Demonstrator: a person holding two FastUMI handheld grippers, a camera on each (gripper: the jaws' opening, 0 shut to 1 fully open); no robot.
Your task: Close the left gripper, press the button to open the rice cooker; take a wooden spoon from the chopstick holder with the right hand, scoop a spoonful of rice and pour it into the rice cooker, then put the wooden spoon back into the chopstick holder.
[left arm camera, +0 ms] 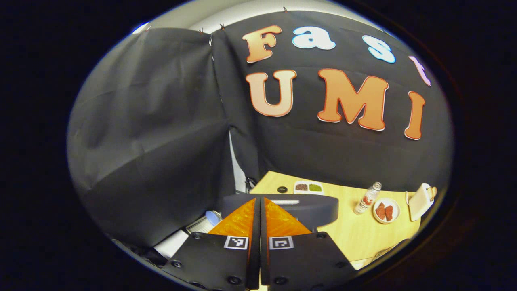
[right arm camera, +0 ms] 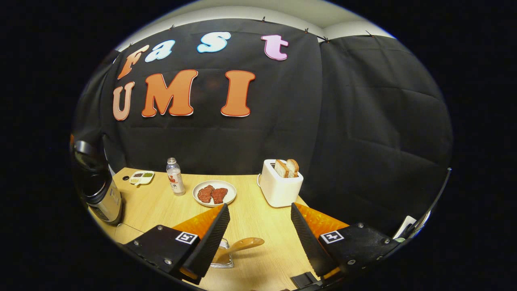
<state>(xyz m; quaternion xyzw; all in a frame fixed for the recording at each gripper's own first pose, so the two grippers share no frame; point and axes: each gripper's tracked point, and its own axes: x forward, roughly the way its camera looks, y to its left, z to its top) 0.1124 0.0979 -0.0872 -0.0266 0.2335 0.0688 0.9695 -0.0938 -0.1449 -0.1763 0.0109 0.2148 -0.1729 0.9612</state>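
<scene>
Left claw (left arm camera: 259, 210) pressed together, fingers meeting with no gap, nothing between them, tips over the dark lid of the rice cooker (left arm camera: 307, 208) at the near-left edge of the wooden surface (left arm camera: 359, 234); contact with the lid can't be told. In the right gripper view the rice cooker (right arm camera: 99, 190) stands at far left on the surface (right arm camera: 250, 218), lid raised, silver body. Right claw (right arm camera: 260, 220) spread wide, holding nothing, hovering above the near part of the surface. Wooden spoon (right arm camera: 242, 244) sits with its bowl sticking up and to the right out of the chopstick holder (right arm camera: 224, 258), a clear container just beside the claw's left finger, low in that view. Further back: small divided dish (right arm camera: 141, 177) with dark and green fillings, clear bottle (right arm camera: 175, 176) upright, white plate (right arm camera: 214, 193) with two reddish meat pieces, white toaster (right arm camera: 280, 184) with bread slices poking out of the top. In the left gripper view the same dish (left arm camera: 309, 187), bottle (left arm camera: 366, 198), plate (left arm camera: 385, 211) and toaster (left arm camera: 420, 196) show along the back of the surface.
</scene>
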